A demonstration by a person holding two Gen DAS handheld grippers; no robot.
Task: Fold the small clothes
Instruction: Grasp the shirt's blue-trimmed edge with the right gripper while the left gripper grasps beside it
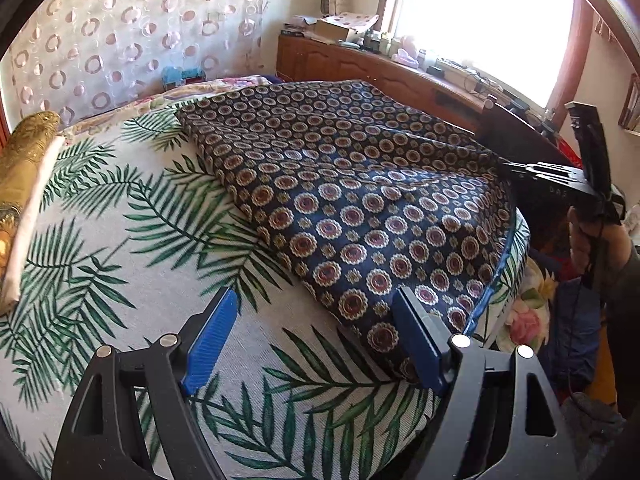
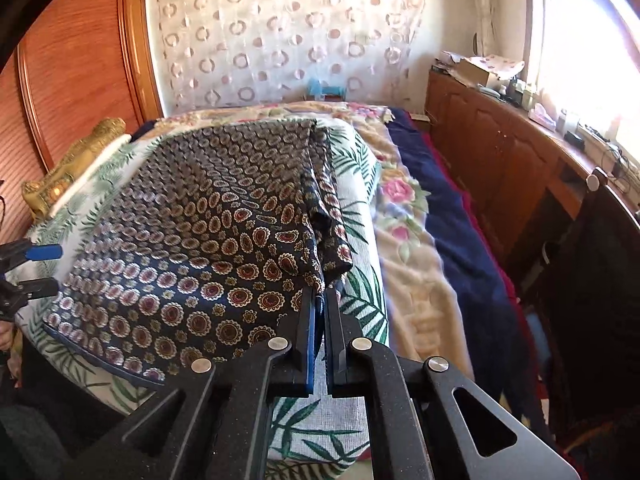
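Observation:
A dark navy garment with round flower medallions (image 1: 360, 200) lies spread over a palm-leaf cushion (image 1: 120, 240). My left gripper (image 1: 316, 328) is open just above the cushion, its right blue pad beside the garment's near corner, holding nothing. My right gripper (image 2: 320, 300) is shut on the garment's (image 2: 192, 240) right-hand corner at the cushion's (image 2: 360, 304) edge, where the cloth bunches into a fold. The left gripper (image 2: 40, 268) also shows at the far left of the right wrist view. The right gripper's body (image 1: 576, 176) and the hand holding it show at the right of the left wrist view.
A gold bolster (image 1: 20, 168) lies at the cushion's left end. A floral blanket (image 2: 408, 216) and navy cover (image 2: 460, 240) lie beside the cushion. A wooden cabinet (image 2: 500, 148) with clutter runs under the window. A wooden headboard (image 2: 76, 60) stands left.

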